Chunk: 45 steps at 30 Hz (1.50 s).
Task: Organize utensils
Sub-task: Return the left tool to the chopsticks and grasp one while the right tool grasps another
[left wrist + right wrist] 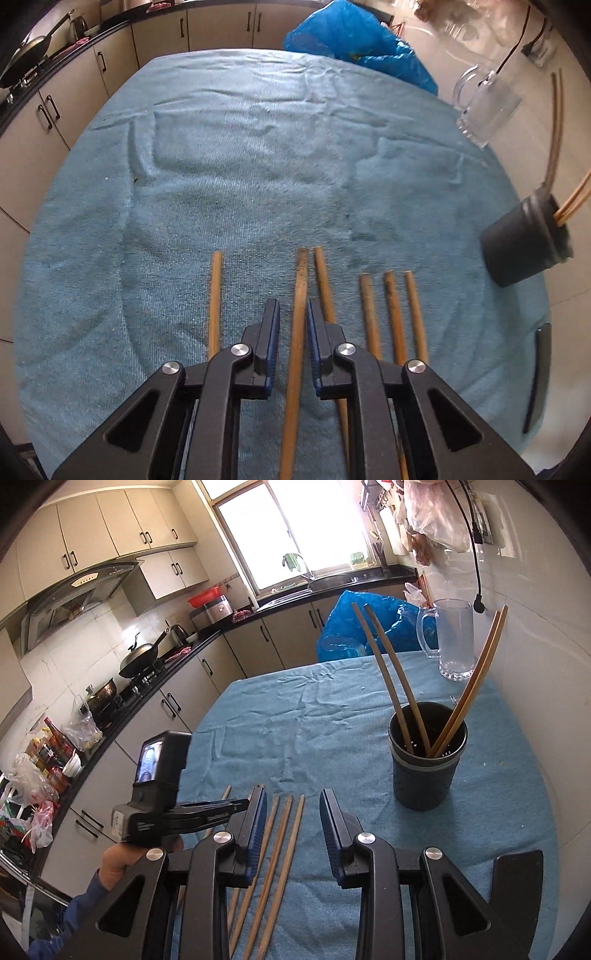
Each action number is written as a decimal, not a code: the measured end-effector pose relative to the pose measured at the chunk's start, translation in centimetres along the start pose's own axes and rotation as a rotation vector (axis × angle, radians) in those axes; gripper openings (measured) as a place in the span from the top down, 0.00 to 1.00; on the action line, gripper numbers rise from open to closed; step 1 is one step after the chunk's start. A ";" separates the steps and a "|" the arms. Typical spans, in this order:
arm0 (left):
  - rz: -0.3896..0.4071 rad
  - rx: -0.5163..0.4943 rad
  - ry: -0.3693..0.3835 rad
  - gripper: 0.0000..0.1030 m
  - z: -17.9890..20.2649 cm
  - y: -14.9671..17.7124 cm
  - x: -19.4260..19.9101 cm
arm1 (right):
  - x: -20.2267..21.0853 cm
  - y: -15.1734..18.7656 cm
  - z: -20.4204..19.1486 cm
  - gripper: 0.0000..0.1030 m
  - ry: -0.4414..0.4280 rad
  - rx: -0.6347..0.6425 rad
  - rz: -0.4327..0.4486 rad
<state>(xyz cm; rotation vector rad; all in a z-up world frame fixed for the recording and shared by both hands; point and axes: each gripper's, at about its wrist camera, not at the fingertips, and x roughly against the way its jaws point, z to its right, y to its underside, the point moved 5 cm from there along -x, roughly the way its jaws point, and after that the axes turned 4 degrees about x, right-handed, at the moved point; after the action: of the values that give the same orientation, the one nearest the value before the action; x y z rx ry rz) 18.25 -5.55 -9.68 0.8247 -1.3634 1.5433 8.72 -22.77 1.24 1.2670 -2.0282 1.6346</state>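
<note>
Six wooden chopsticks (369, 317) lie roughly parallel on the table (229, 177), which is covered in a blue-green terry towel, ribbed and creased. The sticks are slim, round, tan to dark brown, some stained near their ends.

Left tool (292, 314): black arms, blue ridged pads, steel pivot pins. It points steeply down with one chopstick (299, 295) running lengthwise between the pads. The jaws stand narrow; the right pad sits at the stick's edge, a sliver of towel shows beside the left pad. Whether the pads actually pinch the wood cannot be told.

Right tool (293, 812): same build, jaws partly spread, nothing between them but towel and three chopsticks lying beneath, untouched.

A dark cylindrical holder (426, 764), matte plastic with small perforations in its wall and floor, stands upright on the towel, well apart from the lying sticks. Four chopsticks lean in it, two dark to the left, two pale and bowed to the right.

A clear glass mug (452, 638) with a handle stands at the table's far edge, beside crinkled blue plastic bag (354, 627).
</note>
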 end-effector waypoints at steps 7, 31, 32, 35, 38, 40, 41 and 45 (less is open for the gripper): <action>0.021 0.021 -0.019 0.93 -0.2 -0.8 -0.1 | -1.9 0.4 -0.9 0.69 -0.012 0.012 -0.058; 0.135 0.108 0.120 0.94 -3.9 -0.1 5.7 | -18.9 2.2 -1.2 0.83 0.088 -0.013 -0.491; 0.133 0.110 0.124 0.94 -3.9 -0.2 5.6 | -19.2 2.3 -1.3 0.83 0.096 -0.004 -0.501; 0.135 0.113 0.124 0.93 -3.9 -0.3 5.5 | -19.9 1.9 -1.6 0.84 0.132 0.044 -0.505; 0.141 0.117 0.127 0.93 -3.8 -0.5 5.7 | -20.3 1.5 -1.9 0.91 0.184 0.102 -0.523; 0.149 0.118 0.129 0.93 -3.7 -0.7 6.0 | -20.4 1.4 -1.9 0.92 0.182 0.101 -0.526; 0.158 0.117 0.133 0.94 -3.6 -0.7 6.4 | -20.2 1.3 -1.8 0.92 0.171 0.085 -0.521; 0.214 0.095 0.158 0.94 -2.7 -0.7 8.2 | -17.9 0.2 -2.2 0.92 0.103 0.037 -0.428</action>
<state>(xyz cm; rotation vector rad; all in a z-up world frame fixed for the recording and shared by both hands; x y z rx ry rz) 15.98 -1.34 -2.49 0.6132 -1.3038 1.8107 18.49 -12.52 -9.86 1.4712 -1.5379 1.5006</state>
